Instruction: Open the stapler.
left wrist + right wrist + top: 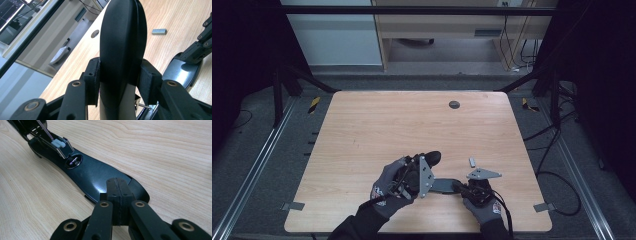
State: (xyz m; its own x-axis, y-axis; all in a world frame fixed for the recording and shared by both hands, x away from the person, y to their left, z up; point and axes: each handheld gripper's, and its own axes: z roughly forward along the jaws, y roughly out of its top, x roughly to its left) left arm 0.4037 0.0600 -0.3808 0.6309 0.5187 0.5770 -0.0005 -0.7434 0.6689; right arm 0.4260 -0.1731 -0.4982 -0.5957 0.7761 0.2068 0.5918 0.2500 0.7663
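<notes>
I have the mouse's top shell (122, 45) clamped upright between the left gripper's (428, 171) pads, while my right gripper (117, 195), jaws pressed together, bears on the rear of the base (90, 173) lying flat at about 6 o'clock on the table (412, 125). I judge the mouse opened and the battery (472, 162) out, at 1 o'clock from the base; refitting or inspecting remains. Bare pale wood, grey floor, dark frame and cables around.
</notes>
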